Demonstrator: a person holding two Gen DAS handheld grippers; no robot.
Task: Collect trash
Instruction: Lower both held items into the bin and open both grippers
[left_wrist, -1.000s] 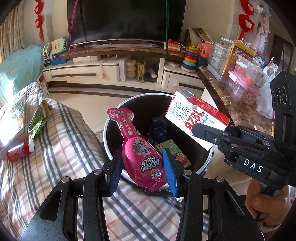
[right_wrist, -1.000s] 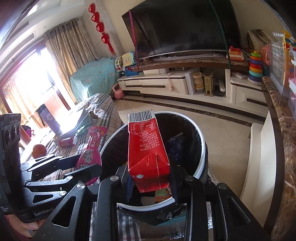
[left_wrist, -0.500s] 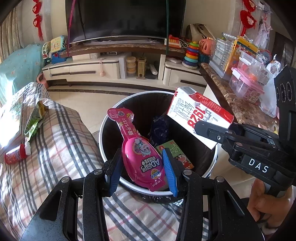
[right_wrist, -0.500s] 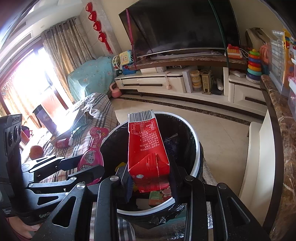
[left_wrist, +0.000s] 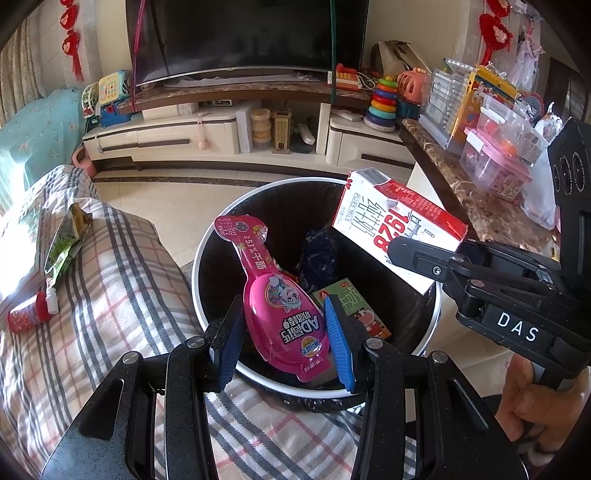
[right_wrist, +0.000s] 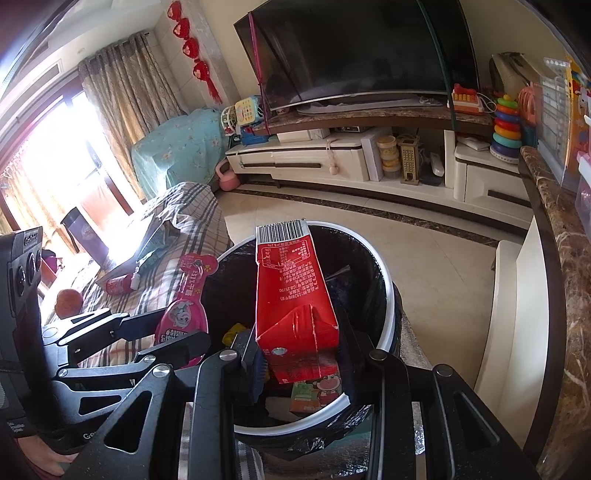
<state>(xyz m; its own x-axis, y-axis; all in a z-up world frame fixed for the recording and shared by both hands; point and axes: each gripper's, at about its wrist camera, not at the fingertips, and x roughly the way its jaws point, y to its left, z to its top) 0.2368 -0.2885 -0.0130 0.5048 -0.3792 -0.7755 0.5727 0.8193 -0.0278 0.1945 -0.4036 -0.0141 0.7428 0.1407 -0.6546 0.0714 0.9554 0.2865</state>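
In the left wrist view, your left gripper is closed on a pink drink pouch; the blue pads press its wide lower part from both sides. The pouch is held over the near side of the trash bin, with its narrow neck pointing away from you. Inside the bin lie a small green carton and a dark blue wrapper. At the right, your right gripper holds a red and white milk carton tilted above the right side of the bin. On the checked cloth at the left lie a green wrapper and a small red bottle.

In the right wrist view, your right gripper is closed on the milk carton at its folded end, and the barcode end points away from you, over the bin. The left gripper with the pink pouch is at the left, by the rim of the bin.
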